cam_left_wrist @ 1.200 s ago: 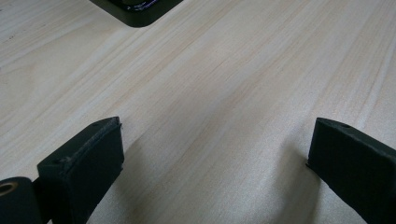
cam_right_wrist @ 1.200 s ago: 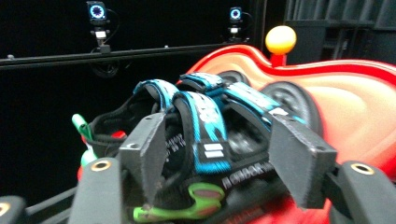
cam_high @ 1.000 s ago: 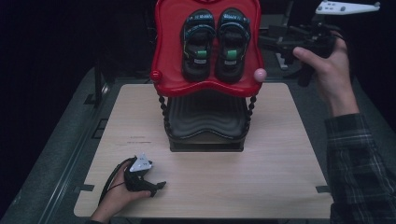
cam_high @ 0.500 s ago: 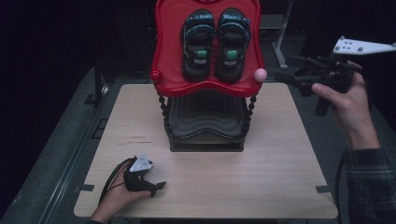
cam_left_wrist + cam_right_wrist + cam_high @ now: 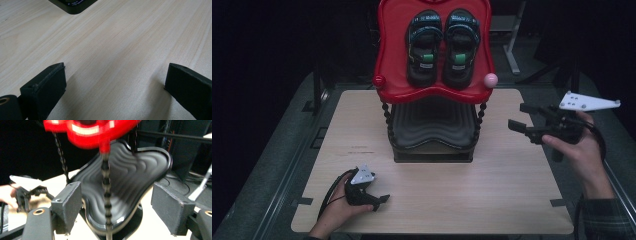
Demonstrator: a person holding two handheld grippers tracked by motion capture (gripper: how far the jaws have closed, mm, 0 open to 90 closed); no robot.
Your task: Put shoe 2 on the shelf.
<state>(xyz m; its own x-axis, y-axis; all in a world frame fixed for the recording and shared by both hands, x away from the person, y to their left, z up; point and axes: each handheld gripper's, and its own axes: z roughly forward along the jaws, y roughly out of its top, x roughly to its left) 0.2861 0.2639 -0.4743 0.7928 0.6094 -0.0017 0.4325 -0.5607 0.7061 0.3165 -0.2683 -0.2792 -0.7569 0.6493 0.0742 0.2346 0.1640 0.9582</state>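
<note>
The two-tier stand (image 5: 433,125) is in the middle of the wooden table (image 5: 512,200). On its red top tray (image 5: 387,50) lies a pair of black sandals (image 5: 443,45); its black lower tray (image 5: 135,177) is below. The right gripper (image 5: 518,116) hovers to the right of the stand, jaws wide open and empty, pointing at it. The left gripper (image 5: 379,202) rests on the table in front-left of the stand, jaws open, holding nothing.

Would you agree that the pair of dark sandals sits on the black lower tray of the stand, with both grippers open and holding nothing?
Not quite: the sandals sit on the red upper tray, as the high view shows; the black lower tray is bare. The left gripper and right gripper are indeed open and hold nothing.
</note>
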